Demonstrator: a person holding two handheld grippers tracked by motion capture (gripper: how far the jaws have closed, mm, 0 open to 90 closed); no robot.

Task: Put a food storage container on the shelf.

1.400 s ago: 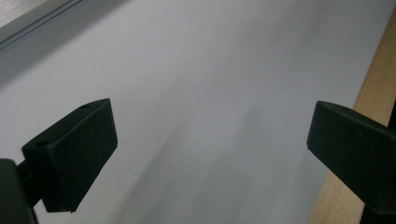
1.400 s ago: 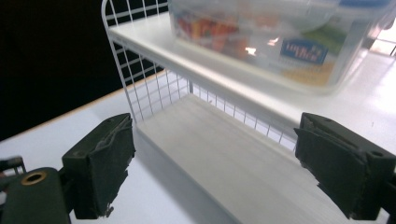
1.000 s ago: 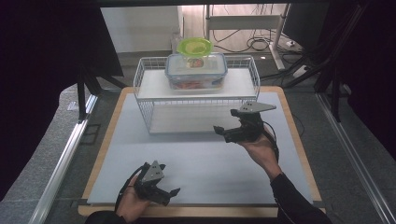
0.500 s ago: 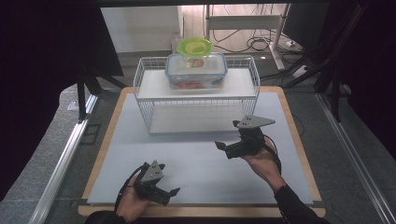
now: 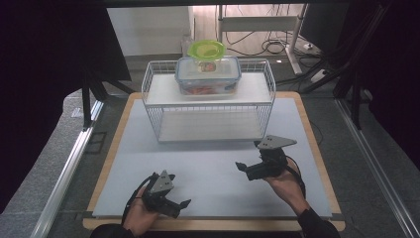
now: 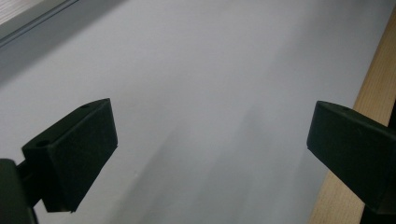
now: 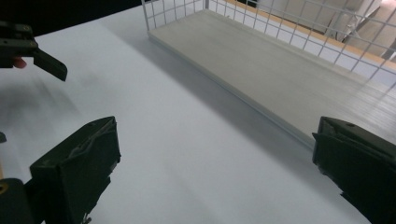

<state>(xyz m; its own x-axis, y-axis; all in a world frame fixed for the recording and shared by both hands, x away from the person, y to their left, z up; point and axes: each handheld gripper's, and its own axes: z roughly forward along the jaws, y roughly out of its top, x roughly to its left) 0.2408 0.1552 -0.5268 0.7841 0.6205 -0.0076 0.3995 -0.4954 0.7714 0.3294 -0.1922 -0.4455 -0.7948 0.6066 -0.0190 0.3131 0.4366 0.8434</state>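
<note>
While both grippers hover empty over the bench (image 5: 208, 163), the clear box (image 5: 208, 77) with a green lid (image 5: 206, 49) sits on the top of the wire rack (image 5: 153, 106), well apart from them. The right gripper (image 5: 243, 168), jaws spread wide, is nearer the rack's front; the left gripper (image 5: 182, 207), also spread, is by the bench's near edge.

Matt pale grey mat (image 5: 208, 168) over wood-edged surface (image 5: 317, 148); white coated wire rack (image 5: 151, 106) with smooth pale boards; clear glossy plastic container (image 5: 208, 79), glossy green plastic lid (image 5: 206, 49); matt black plastic jaws, right pads scuffed
</note>
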